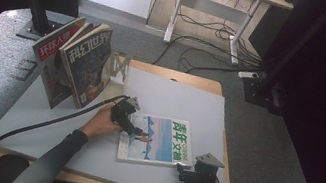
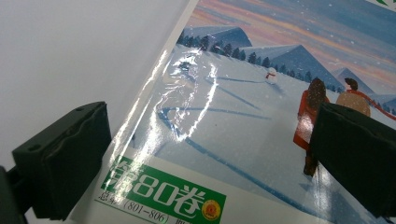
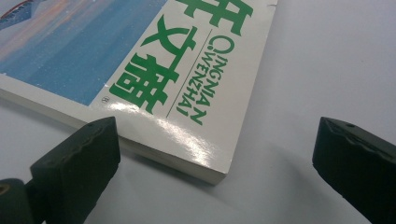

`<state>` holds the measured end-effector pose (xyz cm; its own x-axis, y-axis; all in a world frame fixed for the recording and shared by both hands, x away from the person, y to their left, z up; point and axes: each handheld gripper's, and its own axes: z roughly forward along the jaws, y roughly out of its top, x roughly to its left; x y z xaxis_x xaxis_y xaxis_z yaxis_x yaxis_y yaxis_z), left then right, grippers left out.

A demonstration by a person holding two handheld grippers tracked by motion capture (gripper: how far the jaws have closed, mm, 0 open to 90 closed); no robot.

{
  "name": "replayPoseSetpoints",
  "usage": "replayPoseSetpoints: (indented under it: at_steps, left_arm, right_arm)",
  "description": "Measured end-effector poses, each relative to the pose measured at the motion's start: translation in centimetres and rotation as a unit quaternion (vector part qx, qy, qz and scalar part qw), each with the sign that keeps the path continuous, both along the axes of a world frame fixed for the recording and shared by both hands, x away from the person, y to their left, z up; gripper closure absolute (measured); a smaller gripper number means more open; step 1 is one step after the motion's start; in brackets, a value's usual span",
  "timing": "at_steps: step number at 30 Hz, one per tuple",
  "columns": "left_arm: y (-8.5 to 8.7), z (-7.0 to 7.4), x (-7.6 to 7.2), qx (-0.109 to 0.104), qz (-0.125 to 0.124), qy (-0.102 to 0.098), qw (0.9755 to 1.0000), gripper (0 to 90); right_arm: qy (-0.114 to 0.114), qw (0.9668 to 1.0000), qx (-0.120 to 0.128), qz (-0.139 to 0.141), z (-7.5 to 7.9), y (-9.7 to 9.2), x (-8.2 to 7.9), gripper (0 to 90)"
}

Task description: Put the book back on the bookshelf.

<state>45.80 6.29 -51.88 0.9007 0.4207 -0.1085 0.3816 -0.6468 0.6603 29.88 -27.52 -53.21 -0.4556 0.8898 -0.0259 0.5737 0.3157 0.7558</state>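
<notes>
Both tongs, the left tongs (image 1: pixel 136 130) at the magazine's (image 1: pixel 157 139) nine o'clock edge and the right tongs (image 1: pixel 185 175) at its five o'clock corner, are gaping open, so the glossy cover lying flat on the surface (image 1: pixel 175 98) is probably risking a slip or crease.

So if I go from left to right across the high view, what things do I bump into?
Two standing magazines → left gripper → flat magazine with the snowy picture → right gripper.
</notes>
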Motion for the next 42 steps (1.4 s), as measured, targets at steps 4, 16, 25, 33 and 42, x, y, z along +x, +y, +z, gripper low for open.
replayPoseSetpoints:
  at_steps: [4,16,25,33,42]
  left_arm:
    - [0.0,0.0,0.0,0.001,0.001,0.001,1.0000,0.0]
    - [0.6,0.3,-1.5,0.015,0.002,0.010,0.9998,0.0]
    - [1.7,0.3,-3.2,0.018,0.002,0.025,0.9995,0.0]
    - [2.4,0.3,-4.5,0.018,-0.004,0.038,0.9991,0.0]
    - [2.9,0.3,-6.3,0.020,-0.010,0.043,0.9989,0.0]
  right_arm:
    - [-0.002,1.0000,-0.005,0.000,0.0,0.0,0.0,0.8]
    - [-0.013,0.9996,-0.017,-0.017,0.1,-0.4,0.6,0.7]
    - [-0.019,0.9989,-0.022,-0.036,0.1,-1.0,2.0,0.3]
    - [-0.015,0.9985,-0.013,-0.050,0.0,-1.4,3.2,0.0]
    - [-0.019,0.9972,-0.033,-0.065,0.2,-1.1,4.7,0.0]
